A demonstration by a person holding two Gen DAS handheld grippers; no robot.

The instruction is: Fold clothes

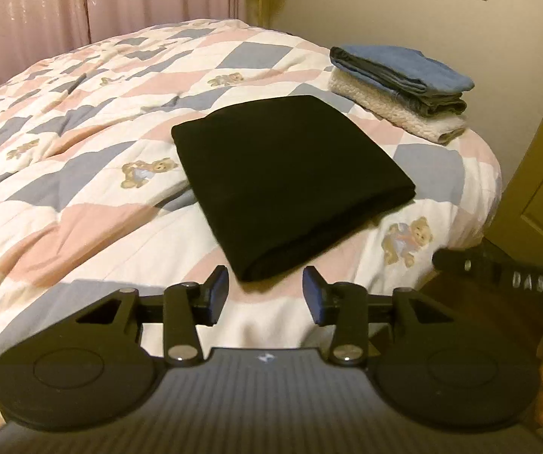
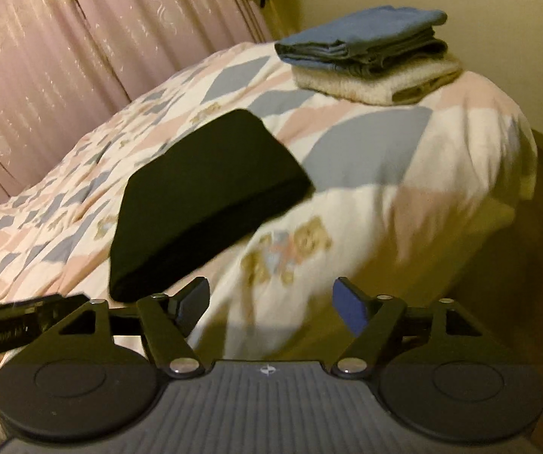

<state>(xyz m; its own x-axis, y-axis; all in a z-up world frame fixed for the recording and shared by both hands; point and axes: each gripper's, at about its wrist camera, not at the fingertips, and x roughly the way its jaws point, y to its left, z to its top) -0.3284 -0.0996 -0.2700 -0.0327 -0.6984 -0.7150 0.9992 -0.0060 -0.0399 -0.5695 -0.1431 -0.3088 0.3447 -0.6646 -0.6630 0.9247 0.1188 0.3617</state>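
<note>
Two claws hang over the bed with their fingers spread wide and nothing in them: the left claw and the right claw. Just ahead of the left claw, and ahead and to the left of the right one, lies the folded black cloth square, flat on the teddy-bear patchwork quilt. A pinch on only its top layer could pull the fold open. Farther off sits a pile of folded blue, grey and cream clothes. A bump there could tip it.
</note>
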